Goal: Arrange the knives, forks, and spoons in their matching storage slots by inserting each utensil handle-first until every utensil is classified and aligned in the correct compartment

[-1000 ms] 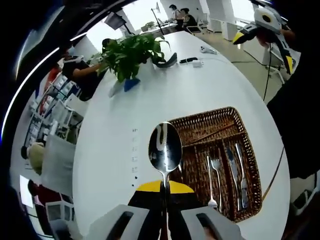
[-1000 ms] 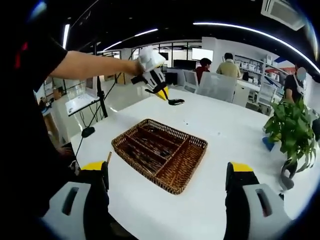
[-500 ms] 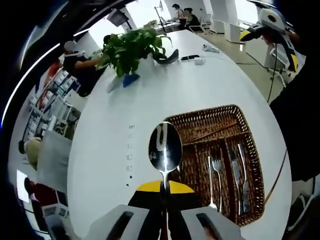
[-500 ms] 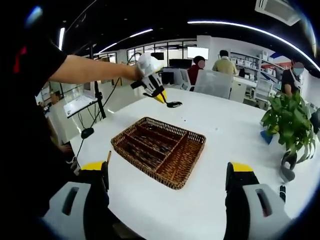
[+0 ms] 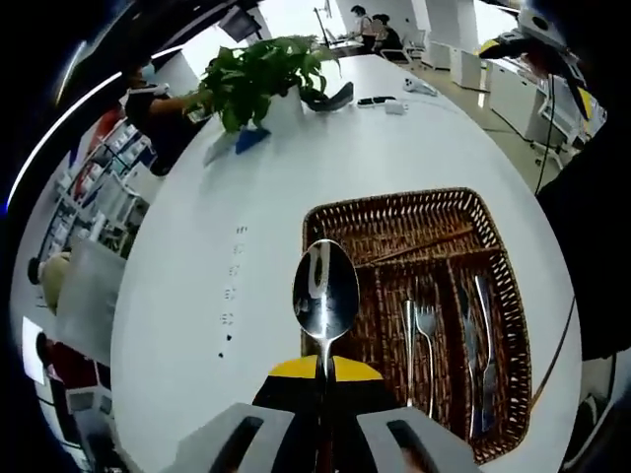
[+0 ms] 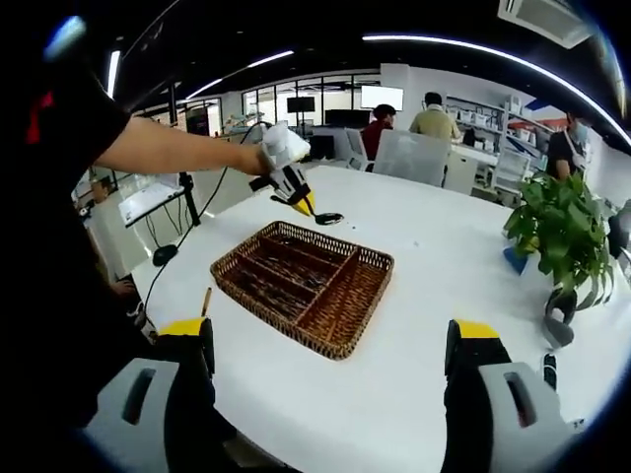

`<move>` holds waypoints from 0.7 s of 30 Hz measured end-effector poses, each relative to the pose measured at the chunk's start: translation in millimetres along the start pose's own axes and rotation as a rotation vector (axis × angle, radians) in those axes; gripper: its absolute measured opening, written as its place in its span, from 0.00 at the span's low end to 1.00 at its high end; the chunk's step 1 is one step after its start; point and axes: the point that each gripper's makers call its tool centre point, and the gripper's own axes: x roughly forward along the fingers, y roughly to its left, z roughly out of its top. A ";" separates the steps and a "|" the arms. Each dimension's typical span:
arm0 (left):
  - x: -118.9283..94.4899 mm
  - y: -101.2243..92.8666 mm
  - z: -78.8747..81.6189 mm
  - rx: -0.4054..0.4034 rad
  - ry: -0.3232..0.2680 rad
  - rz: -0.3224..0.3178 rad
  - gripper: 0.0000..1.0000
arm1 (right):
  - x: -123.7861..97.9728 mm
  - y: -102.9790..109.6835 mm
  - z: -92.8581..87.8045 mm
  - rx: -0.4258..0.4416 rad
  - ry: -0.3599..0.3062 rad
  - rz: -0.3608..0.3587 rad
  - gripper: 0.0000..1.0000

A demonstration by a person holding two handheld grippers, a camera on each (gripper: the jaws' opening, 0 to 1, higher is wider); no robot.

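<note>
white table (image 6: 444, 256) in an open office

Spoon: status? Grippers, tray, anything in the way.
Left hand-held gripper shut on spoon, bowl forward, above the tray. Right hand-held gripper open, holding nothing. Fork and knives lie in tray slots. Nothing in the way.
</note>
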 end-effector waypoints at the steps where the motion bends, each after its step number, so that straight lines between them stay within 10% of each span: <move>1: 2.4 -1.5 -1.0 -0.001 0.004 -0.003 0.00 | 0.2 0.3 -0.4 0.000 0.001 0.001 0.99; 21: 54.2 -15.9 -21.1 -0.098 0.035 -0.058 0.00 | 2.3 -6.6 -5.4 -0.008 0.022 -0.007 0.99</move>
